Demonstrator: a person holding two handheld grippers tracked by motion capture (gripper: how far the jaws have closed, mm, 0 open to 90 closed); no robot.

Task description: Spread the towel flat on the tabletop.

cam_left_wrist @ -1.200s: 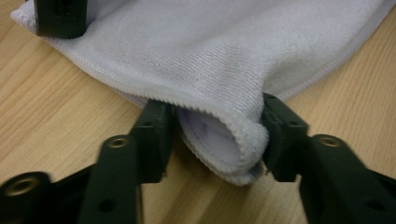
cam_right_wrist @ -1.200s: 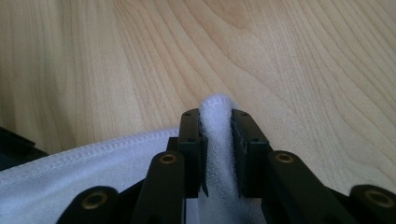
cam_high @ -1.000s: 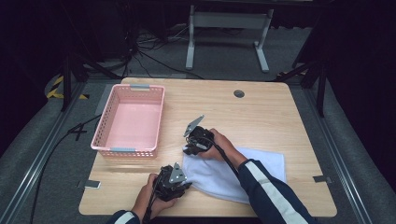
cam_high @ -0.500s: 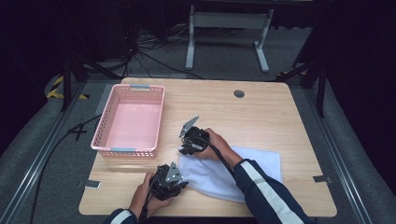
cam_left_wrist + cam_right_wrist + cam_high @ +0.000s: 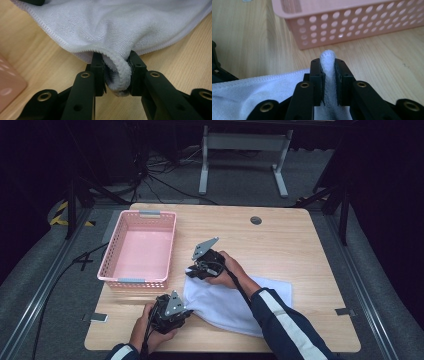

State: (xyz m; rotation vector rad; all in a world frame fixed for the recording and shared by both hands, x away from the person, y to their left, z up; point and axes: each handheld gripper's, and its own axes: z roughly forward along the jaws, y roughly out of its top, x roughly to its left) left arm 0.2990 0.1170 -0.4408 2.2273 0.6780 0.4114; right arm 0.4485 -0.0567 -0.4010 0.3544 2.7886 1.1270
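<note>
The right gripper (image 5: 196,269) has slid slightly toward the pink perforated plastic basket (image 5: 139,248). Both it and the left gripper (image 5: 182,312) are clamped on corners of the white terry cloth (image 5: 227,302) lying on the wooden table (image 5: 300,245). The left's rolled hem bite looks shallow; a sharp tug could free it.

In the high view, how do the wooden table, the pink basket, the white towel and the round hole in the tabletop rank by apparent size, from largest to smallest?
1. wooden table, clearly the largest.
2. and 3. white towel and pink basket: they look about alike, and an arm covers part of the towel, so I leave them unranked.
4. round hole, clearly the smallest.
</note>
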